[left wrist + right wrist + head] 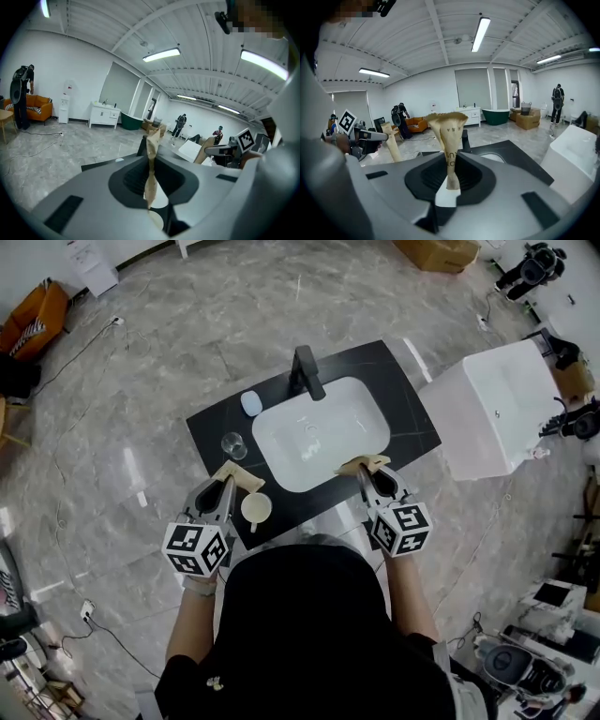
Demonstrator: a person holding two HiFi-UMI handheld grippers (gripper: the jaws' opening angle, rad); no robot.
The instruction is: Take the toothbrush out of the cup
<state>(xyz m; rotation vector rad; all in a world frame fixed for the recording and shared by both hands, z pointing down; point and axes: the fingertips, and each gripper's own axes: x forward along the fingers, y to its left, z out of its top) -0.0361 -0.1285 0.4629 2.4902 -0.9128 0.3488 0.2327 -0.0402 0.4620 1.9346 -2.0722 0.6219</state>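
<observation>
Below the person's head [295,563], left gripper [236,475] and right gripper [364,466] hover, jaws clenched on nothing. The cup [256,509] on the tabletop [211,427] seems untouched, so the whole task is left.

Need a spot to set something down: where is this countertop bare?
Bare: the countertop right of the sink, beyond the right gripper. Crowded: the left side, with blue object, glass and cup by the left gripper.

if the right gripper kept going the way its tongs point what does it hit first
Probably the white sink basin: the right gripper has its shut tongs at the near rim, aimed across it and slightly down. The black faucet stands further along that line, though depth is hard to judge.
</observation>
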